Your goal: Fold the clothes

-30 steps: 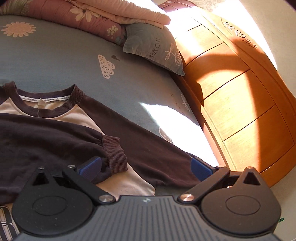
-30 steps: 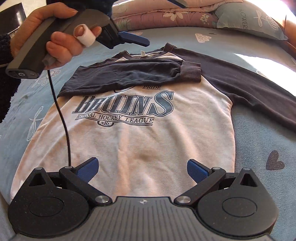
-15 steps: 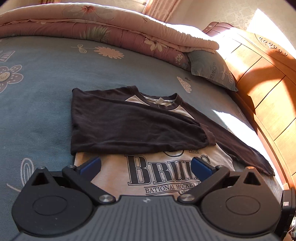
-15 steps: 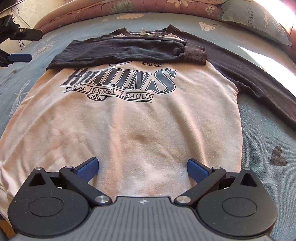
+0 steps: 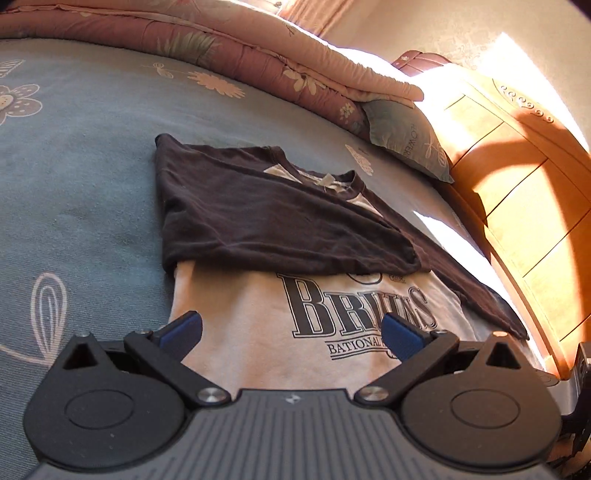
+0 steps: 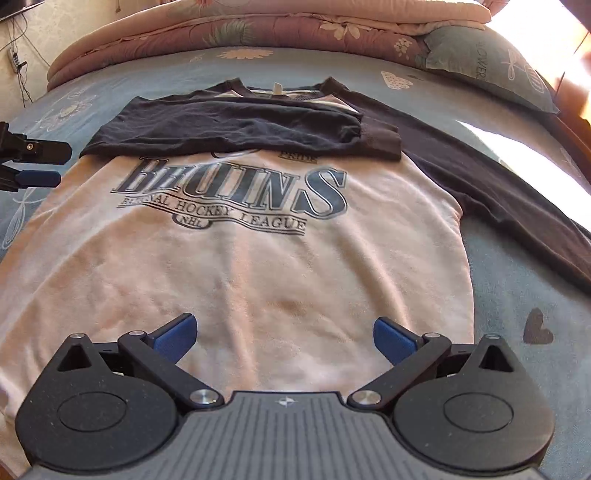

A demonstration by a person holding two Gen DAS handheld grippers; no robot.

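A cream sweatshirt (image 6: 258, 266) with dark sleeves and a "Bruins" print lies flat, front up, on the bed. Its one dark sleeve (image 6: 236, 125) is folded across the chest; the other sleeve (image 6: 498, 192) stretches out straight toward the right. My right gripper (image 6: 284, 336) hovers open above the hem with nothing between its fingers. My left gripper (image 5: 291, 334) is open and empty over the shirt's left side; the sweatshirt (image 5: 266, 314) and folded sleeve (image 5: 277, 225) lie ahead of it. From the right wrist view the left gripper's fingers (image 6: 37, 179) show at the far left edge.
The blue bedsheet (image 5: 81, 166) with flower prints surrounds the shirt. A folded pink quilt (image 6: 280, 26) and a grey-blue pillow (image 6: 487, 62) lie along the far side. A wooden headboard (image 5: 524, 206) stands on the right, with bright sun patches beside it.
My left gripper pulled back from over the folded sleeve's cuff to the shirt's left side, open throughout. The hand holding it left the right wrist view. The right gripper moved slightly closer to the shirt.
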